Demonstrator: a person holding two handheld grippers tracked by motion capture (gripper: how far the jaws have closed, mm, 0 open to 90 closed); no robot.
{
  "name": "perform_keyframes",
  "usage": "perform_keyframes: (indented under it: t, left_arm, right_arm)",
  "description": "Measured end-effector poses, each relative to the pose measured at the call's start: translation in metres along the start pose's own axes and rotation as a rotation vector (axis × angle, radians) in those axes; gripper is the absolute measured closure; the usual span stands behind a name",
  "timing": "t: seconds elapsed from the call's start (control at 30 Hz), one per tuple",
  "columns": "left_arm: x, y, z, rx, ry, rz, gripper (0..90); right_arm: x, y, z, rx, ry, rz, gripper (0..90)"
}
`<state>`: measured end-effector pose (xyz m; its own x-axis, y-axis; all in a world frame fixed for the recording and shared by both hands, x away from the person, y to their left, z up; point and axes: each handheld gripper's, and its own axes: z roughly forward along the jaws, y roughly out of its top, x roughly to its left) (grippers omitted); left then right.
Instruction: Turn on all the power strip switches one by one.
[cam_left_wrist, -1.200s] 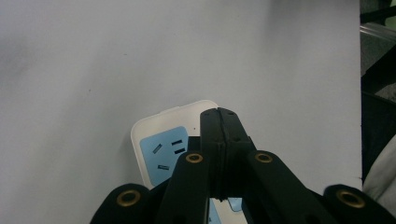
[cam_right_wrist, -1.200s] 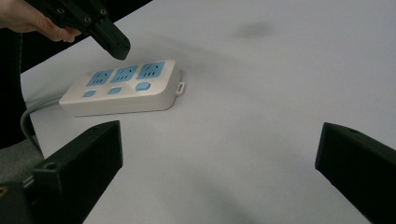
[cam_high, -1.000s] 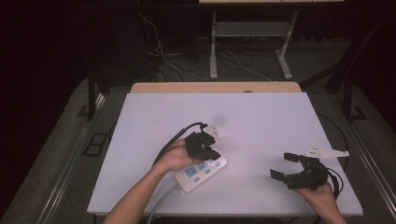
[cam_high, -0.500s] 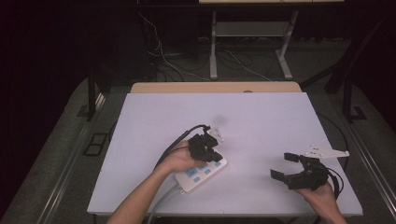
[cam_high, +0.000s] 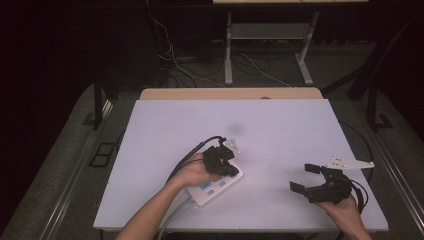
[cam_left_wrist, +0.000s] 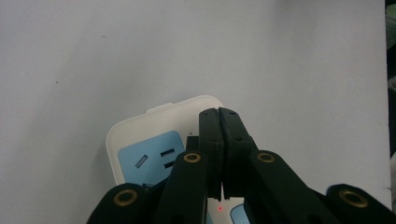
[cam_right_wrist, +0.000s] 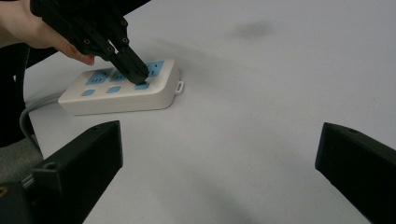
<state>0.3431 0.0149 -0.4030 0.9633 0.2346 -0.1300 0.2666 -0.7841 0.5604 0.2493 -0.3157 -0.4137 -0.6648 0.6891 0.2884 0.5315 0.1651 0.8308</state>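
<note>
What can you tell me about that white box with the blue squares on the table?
It is a white plastic power strip with rounded corners, lying flat near the front of the pale table. Its top carries light blue socket panels with dark slots and small blue buttons beside them. One end has a little tab; a grey cable leaves the other end. The left black tool, jaws closed, presses its tip on the button nearest the tab. A tiny red light glows by it.

A pale wooden strip (cam_high: 230, 93) runs along the far edge of the white rectangular tabletop (cam_high: 280, 130). Beyond the tabletop, on grey floor, stands a grey metal frame (cam_high: 228, 50) beside loose cables (cam_high: 175, 65) (tangled). A faint dark smudge (cam_high: 235, 127) marks the tabletop's middle.
</note>
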Motion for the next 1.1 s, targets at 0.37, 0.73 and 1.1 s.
perform_keyframes:
  t: [0.37,0.73,1.1]
  left_arm:
    - [0.0043,-0.0021,0.0024,0.004,-0.025,-0.035,89.6]
    - [0.0061,-0.0020,0.0042,0.008,-0.025,-0.063,89.8]
    - [0.0017,0.0003,0.0040,0.018,0.003,-0.037,89.7]
  right_arm:
    - [0.0007,0.0000,-0.0004,-0.002,-0.002,-0.001,0.6]
    - [0.0026,-0.0009,-0.0028,-0.013,-0.007,0.003,0.6]
    - [0.0009,-0.0006,-0.0027,-0.011,-0.008,0.004,0.6]
